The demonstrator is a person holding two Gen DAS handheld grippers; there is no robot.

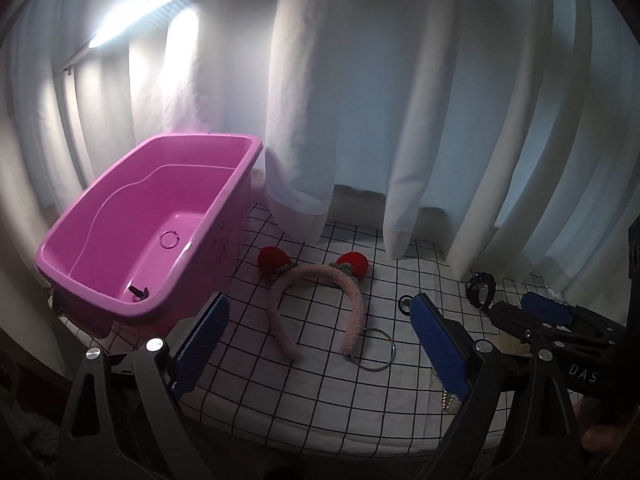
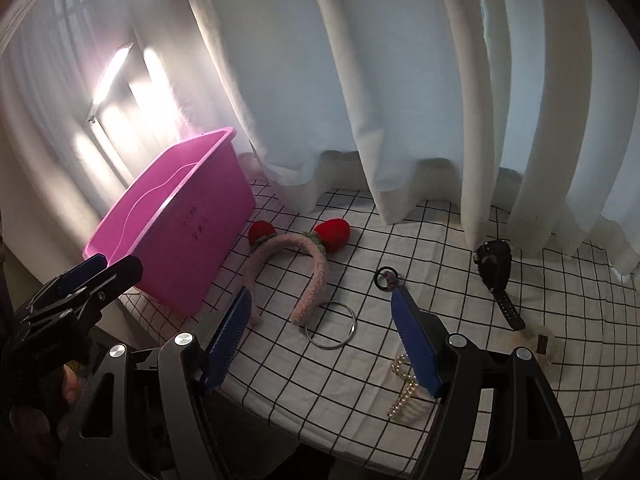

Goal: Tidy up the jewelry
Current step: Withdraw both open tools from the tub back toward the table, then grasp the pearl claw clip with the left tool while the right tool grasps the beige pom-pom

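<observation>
On the checked cloth (image 2: 400,240), in front of the white curtain (image 2: 400,80): jewelry laid out, pink bin (image 1: 100,276) at about 9 o'clock of it.
Done so far: two small items lie on the bin floor, a thin ring (image 1: 170,239) and a dark clip-like piece (image 1: 138,291); I cannot tell exactly what the second is.
Left to do: most of it, by my judgement. Fuzzy pink headband (image 2: 312,264) with red strawberry ears sits mid-cloth just beside the bin; metal bangle (image 2: 330,326) touches its right end at about 6 o'clock.
Also out: black hair tie (image 2: 386,278), black watch (image 2: 496,272) at 3 o'clock, pearl comb (image 2: 406,392) near the front edge.
Left gripper (image 1: 320,340): jaws wide, nothing between them, headband and bangle framed ahead.
Right gripper (image 2: 328,344): jaws apart, empty, the bangle lying ahead between its fingers, untouched.
Writing: left view shows "DAS" on the right gripper's body, the rest cut off; handwritten marks on the bin's outer wall, too small to read.
</observation>
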